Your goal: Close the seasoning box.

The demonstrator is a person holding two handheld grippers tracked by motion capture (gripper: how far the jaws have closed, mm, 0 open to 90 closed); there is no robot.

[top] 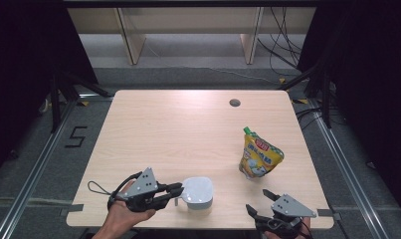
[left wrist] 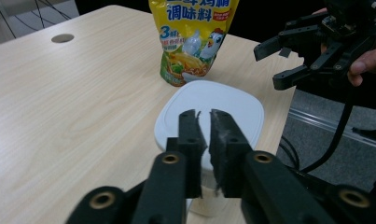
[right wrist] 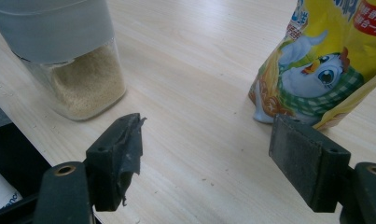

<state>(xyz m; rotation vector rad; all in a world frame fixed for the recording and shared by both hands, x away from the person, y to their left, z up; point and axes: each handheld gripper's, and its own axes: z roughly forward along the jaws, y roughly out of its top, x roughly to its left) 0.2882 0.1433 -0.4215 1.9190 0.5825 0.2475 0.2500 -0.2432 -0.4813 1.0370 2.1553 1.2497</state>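
Premises appear to be a lab or recording studio set up for data capture, not a home or kitchen. A pale wood-grain worktop [top: 178, 129] with a cable grommet hole [top: 234, 103] stands on grey carpet. Black curtains [top: 24, 55] close off both sides. Metal floor rails [top: 34, 169] run along each flank, with a tripod stand [top: 58, 92] at the left. Loose black cables [top: 282, 42] trail across the floor behind. A taped numeral "5" [top: 76, 136] marks the station. Bare wooden shelving [top: 188, 30] lines the back.
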